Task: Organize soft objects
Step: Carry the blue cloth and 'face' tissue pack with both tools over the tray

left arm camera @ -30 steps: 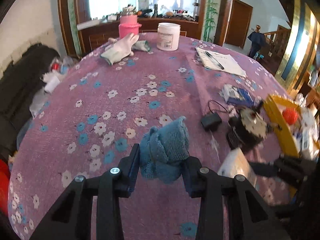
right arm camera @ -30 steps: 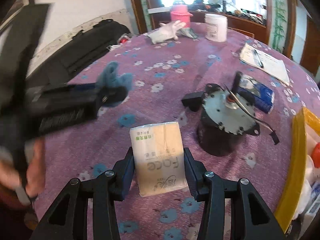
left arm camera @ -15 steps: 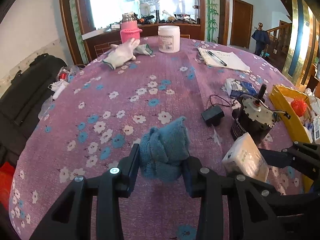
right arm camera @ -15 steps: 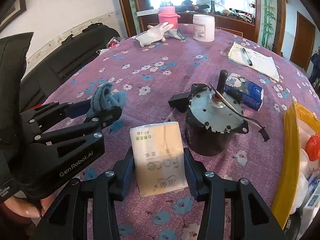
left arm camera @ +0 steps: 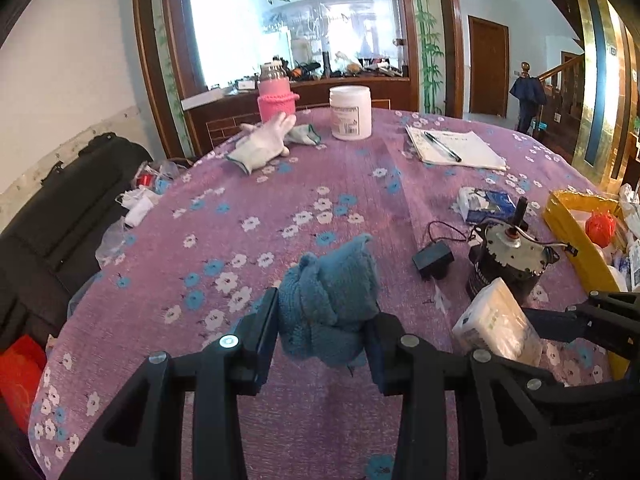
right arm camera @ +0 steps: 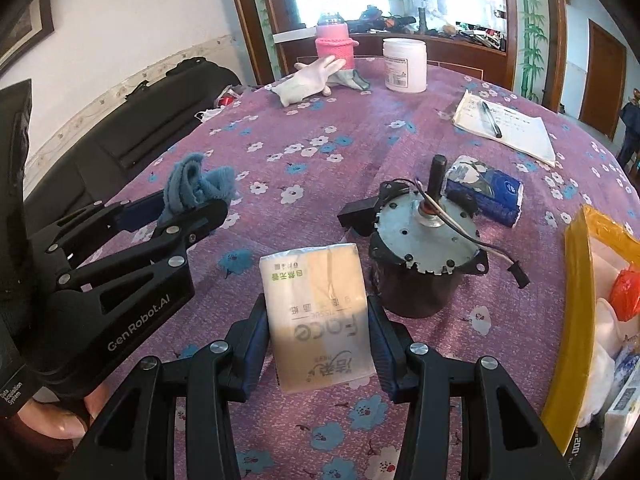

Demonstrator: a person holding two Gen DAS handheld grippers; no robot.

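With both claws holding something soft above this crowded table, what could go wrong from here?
1. The blue cloth is bunched in the left claw, with loose folds sticking out, so part might slip free.
2. The tissue pack in the right claw hangs close beside the motor, whose wires stick out; a swing could snag them.
3. The two claws are close together and might bump.

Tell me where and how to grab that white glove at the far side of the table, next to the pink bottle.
Grip the white glove across its palm, the broadest flat part, coming from above with jaws spanning its width. It lies flat on the tablecloth, fingers resting against the pink bottle, cuff pointing toward the near-left edge. Approaching from the cuff side probably keeps clear of the bottle and the white jar.
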